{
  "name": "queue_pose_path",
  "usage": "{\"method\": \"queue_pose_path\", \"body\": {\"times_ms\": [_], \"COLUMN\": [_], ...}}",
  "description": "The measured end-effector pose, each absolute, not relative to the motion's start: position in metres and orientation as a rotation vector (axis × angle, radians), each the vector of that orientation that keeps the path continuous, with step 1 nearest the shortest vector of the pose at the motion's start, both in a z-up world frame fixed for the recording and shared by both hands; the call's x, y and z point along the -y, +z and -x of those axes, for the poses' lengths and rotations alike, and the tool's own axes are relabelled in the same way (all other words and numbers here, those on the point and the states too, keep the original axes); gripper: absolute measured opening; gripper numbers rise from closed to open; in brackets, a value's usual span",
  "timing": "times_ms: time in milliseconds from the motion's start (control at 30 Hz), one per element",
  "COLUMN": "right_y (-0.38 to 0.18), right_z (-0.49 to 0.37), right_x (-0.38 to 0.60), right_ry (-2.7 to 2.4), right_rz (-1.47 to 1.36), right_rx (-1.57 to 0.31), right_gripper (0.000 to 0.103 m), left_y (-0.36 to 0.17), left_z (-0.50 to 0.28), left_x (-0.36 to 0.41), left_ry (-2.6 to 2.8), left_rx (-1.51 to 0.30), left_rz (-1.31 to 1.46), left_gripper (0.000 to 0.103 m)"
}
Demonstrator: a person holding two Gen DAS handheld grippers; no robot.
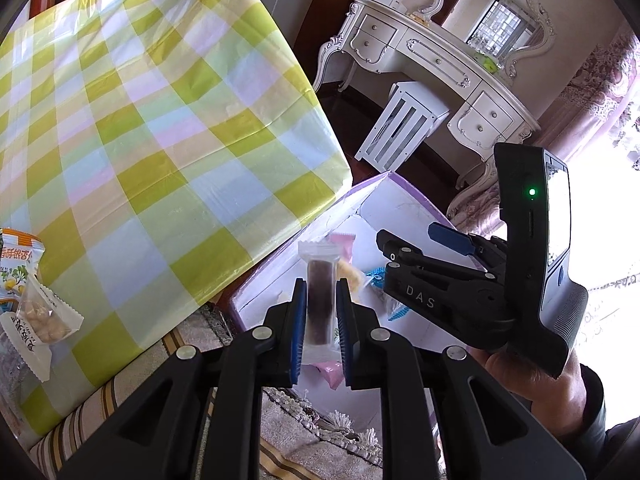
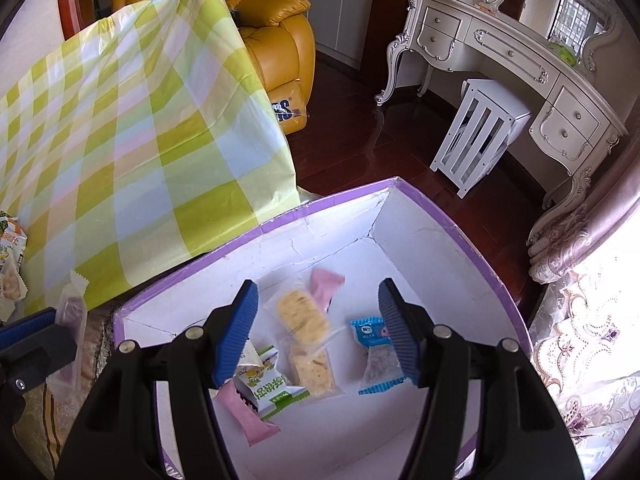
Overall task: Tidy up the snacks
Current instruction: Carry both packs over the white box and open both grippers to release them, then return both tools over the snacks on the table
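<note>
While my left gripper [image 1: 320,312] pinches a clear-wrapped snack bar [image 1: 319,300] with a dark brown filling, its blue pads sit narrow against the wrapper's two long sides and the bar stands upright between them. It hangs over the near edge of a white box with a purple rim [image 2: 460,224] that stands on the floor beside the table [image 1: 160,120], which wears a green, yellow and pale blue checked cloth.

My right gripper [image 2: 318,328] is about half open with nothing between its pads, poised above the inside of the box. In the left wrist view its black body shows the letters "DAS" and a small green light, and a hand [image 1: 532,372] grips its handle.

Inside the box lie several packets: two clear packs of yellow crackers [image 2: 302,316], a pink sachet [image 2: 326,286] behind them, another pink sachet [image 2: 248,416] in front, a green and white packet [image 2: 272,384] with printing I cannot read, and a blue-edged packet [image 2: 376,356].

On the table's left edge more snacks wait: an orange and white bag [image 1: 20,264] printed with Chinese characters, and a clear pouch of pale nuts [image 1: 44,316].
</note>
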State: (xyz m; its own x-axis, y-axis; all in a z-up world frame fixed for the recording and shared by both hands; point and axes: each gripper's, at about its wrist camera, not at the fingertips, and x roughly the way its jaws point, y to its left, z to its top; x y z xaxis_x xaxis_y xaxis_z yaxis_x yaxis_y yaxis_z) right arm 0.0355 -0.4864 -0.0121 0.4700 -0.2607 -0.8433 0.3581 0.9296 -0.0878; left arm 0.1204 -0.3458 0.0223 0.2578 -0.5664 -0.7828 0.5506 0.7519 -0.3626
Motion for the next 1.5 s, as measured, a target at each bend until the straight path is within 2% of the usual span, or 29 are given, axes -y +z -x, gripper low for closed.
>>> {"method": "queue_pose_path", "body": {"times_ms": [100, 167, 233, 733, 1500], "right_y": [-0.012, -0.011, -0.009, 0.01, 0.019], "right_z": [-0.035, -0.035, -0.035, -0.036, -0.06], "right_x": [0.486, 0.486, 0.484, 0.454, 0.348], "right_ry": [-0.38, -0.374, -0.369, -0.278, -0.03], "right_rz": [-0.114, -0.12, -0.125, -0.154, -0.119], "right_rx": [-1.012, -1.007, -1.005, -0.983, -1.031], "right_gripper": [0.072, 0.076, 0.076, 0.077, 0.078], "left_y": [0.023, 0.024, 0.025, 0.036, 0.042], "left_z": [-0.121, -0.12, -0.12, -0.118, -0.094], "left_x": [0.344, 0.343, 0.342, 0.305, 0.155], "left_ry": [-0.753, -0.751, -0.749, -0.651, -0.374], "left_rx": [-1.064, -1.057, -1.053, -1.006, -0.98], "left_rz": [0.028, 0.031, 0.032, 0.05, 0.24], "left_gripper": [0.033, 0.039, 0.042, 0.052, 0.054]}}
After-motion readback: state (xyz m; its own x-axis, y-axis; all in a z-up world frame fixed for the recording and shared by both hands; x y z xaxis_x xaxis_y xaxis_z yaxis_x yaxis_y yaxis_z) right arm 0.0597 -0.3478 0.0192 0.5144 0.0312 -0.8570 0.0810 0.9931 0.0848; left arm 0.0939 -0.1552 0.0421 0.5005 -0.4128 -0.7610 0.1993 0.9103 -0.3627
